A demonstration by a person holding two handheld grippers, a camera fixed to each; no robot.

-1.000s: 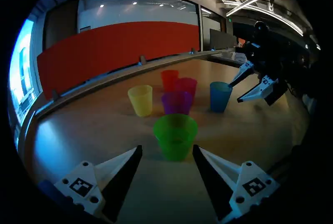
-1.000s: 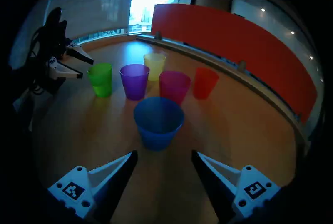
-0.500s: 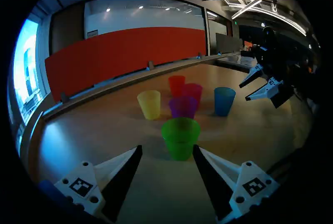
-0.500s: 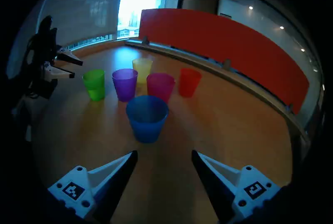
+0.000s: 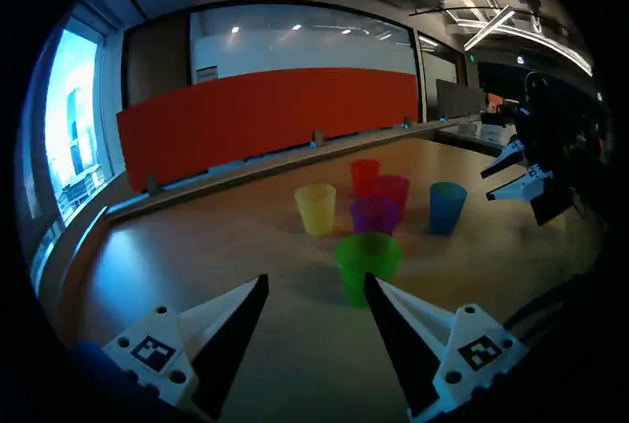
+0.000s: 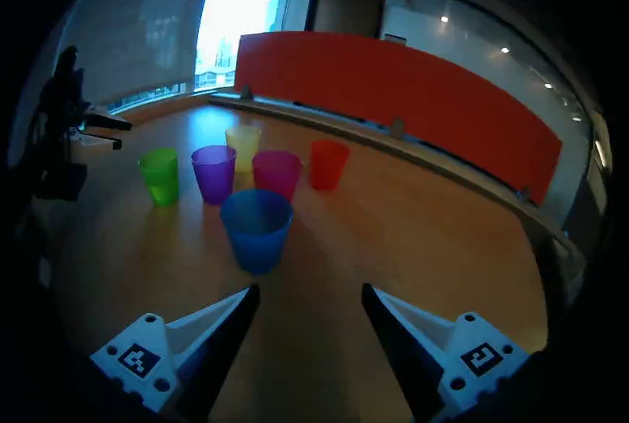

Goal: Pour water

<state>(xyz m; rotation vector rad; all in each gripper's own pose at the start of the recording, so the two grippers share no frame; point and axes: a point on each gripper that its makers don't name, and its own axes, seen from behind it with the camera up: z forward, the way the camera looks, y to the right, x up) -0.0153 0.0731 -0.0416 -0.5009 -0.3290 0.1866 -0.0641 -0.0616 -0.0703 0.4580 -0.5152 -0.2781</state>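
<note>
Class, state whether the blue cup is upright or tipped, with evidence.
Upright: the blue cup stands on its base, open rim facing up.

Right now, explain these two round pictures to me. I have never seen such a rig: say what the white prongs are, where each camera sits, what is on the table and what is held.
No robot here: a person holds a two-finger gripper in each hand, with a fisheye camera riding on each. The white prongs at the bottom are that gripper's own fingers. The left gripper view looks past the left gripper at a translucent green plastic cup; the right gripper view looks past the right gripper at a blue plastic cup. On the wooden table also stand a yellow plastic cup, a purple plastic cup, a pink plastic cup and a red plastic cup. Both grippers are open and hold nothing. Whether any cup holds water, I cannot tell.
</note>
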